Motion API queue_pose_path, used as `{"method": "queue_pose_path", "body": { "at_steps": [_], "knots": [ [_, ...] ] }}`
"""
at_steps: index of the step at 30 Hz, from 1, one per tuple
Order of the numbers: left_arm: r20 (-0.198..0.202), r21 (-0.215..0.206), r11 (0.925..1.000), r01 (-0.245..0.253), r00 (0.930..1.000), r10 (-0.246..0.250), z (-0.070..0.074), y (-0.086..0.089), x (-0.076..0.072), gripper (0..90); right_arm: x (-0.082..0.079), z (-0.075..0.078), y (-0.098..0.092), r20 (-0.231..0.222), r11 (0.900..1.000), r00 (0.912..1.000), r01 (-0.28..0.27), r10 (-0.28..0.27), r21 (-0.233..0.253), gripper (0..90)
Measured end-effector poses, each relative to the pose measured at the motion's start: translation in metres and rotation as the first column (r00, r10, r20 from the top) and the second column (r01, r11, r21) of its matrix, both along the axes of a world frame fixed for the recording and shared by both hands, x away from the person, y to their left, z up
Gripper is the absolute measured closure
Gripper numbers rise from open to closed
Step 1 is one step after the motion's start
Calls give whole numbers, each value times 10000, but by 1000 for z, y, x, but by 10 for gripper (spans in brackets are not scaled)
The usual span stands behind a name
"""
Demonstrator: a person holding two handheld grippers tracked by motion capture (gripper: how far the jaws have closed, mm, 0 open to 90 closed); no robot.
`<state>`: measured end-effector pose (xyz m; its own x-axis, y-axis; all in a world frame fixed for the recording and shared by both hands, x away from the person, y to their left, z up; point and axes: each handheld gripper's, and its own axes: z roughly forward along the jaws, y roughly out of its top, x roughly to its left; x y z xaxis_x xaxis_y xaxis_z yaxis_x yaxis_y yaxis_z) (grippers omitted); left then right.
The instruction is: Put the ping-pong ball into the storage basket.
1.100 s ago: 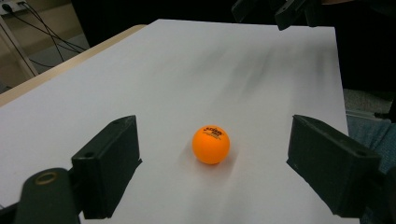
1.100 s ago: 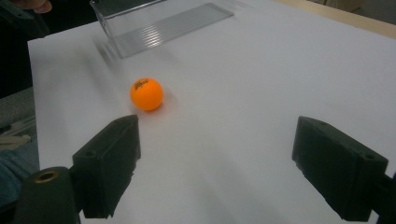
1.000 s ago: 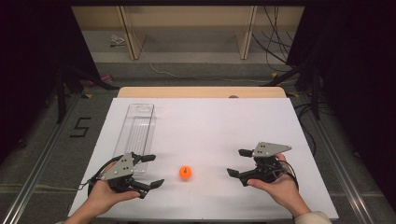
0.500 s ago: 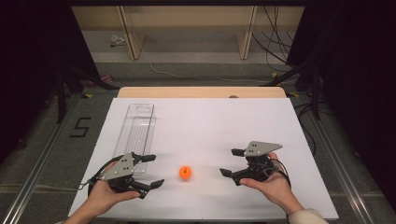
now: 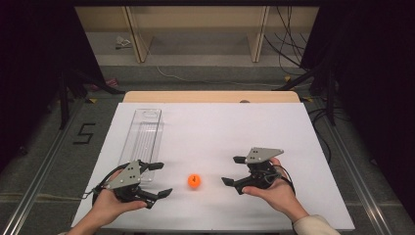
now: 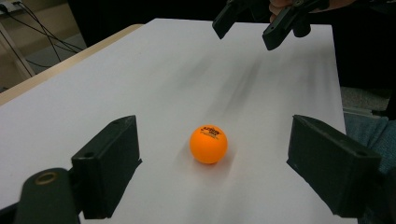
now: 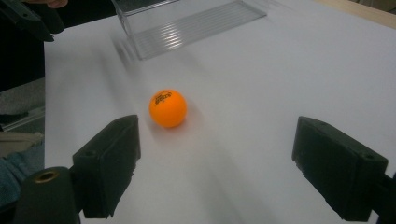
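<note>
Right claw (image 5: pixel 233 171) nearer ball (image 5: pixel 194 180) | both claws apart | ball round, print up

One small orange ping-pong ball (image 5: pixel 194 181) near front edge of white bench (image 5: pixel 220 127). One long clear plastic tray (image 5: pixel 143 135) toward left edge. Two black handheld grippers: left gripper (image 5: pixel 157 179), right gripper (image 5: pixel 233 170), two fingers each.

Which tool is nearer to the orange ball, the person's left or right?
Left, narrowly. The left tool sits just left of the orange ball, jaws open toward it. The right tool is slightly farther off on the ball's right, jaws also open.
</note>
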<state>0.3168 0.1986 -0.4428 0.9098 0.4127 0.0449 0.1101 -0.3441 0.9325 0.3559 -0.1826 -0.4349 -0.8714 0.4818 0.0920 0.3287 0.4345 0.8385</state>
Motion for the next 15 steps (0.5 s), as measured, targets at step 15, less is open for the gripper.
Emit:
{"method": "queue_pose_path", "body": {
  "at_steps": [15],
  "knots": [
    [-12,10,10000,16,10000,-16,0,0,0,164,6,-4,19,-67,9995,9995,-319,319,-79,163]
  ]
}}
